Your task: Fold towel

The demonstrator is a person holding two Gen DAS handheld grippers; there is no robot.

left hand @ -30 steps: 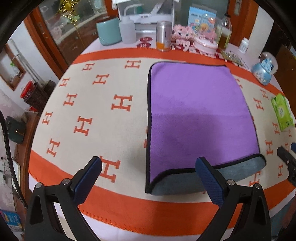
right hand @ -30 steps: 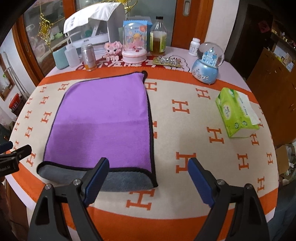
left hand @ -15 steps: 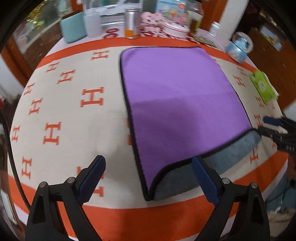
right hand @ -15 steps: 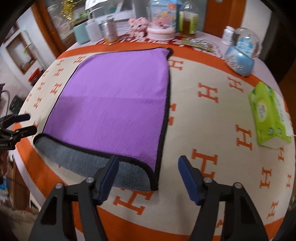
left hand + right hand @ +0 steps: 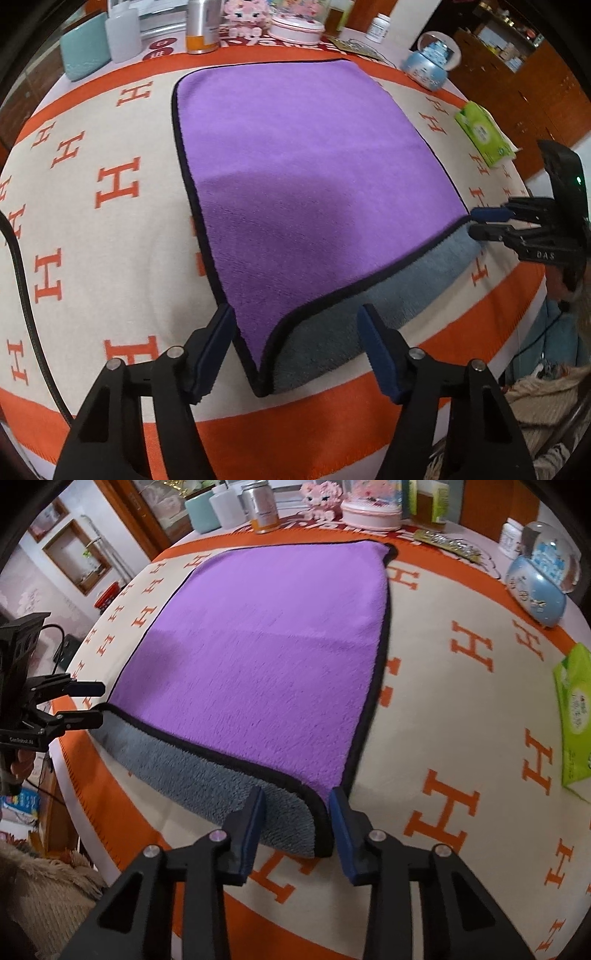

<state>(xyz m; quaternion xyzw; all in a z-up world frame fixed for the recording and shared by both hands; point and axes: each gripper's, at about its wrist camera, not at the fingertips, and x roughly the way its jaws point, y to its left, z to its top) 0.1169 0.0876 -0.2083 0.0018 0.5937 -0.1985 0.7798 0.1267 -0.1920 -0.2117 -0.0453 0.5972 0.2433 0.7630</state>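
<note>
A purple towel [image 5: 314,173] with black piping lies flat on the counter [image 5: 92,229], which is covered by a cream cloth with orange H marks and an orange border. The towel is already folded once: its purple top layer stops short of the near edge, leaving a strip of the grey underside [image 5: 192,771] showing along the front. The left tongs [image 5: 295,343] stand at the towel's near left corner, jaws parted, one finger on each side of the corner where the piping turns; they have hold of nothing. The right tongs [image 5: 297,818] stand at the near right corner, jaws parted more narrowly, one finger over the grey strip and the other just outside the black edge, gripping nothing. In each view the other tongs show side-on at the far end of the grey strip, fingers apart. Along the back of the counter stand a can [image 5: 201,26], a white bottle [image 5: 123,35], a teal box [image 5: 85,51], a pink plush toy [image 5: 243,16] and a snow globe [image 5: 541,579]; a green tissue pack [image 5: 574,720] lies well to the right of the towel.
</note>
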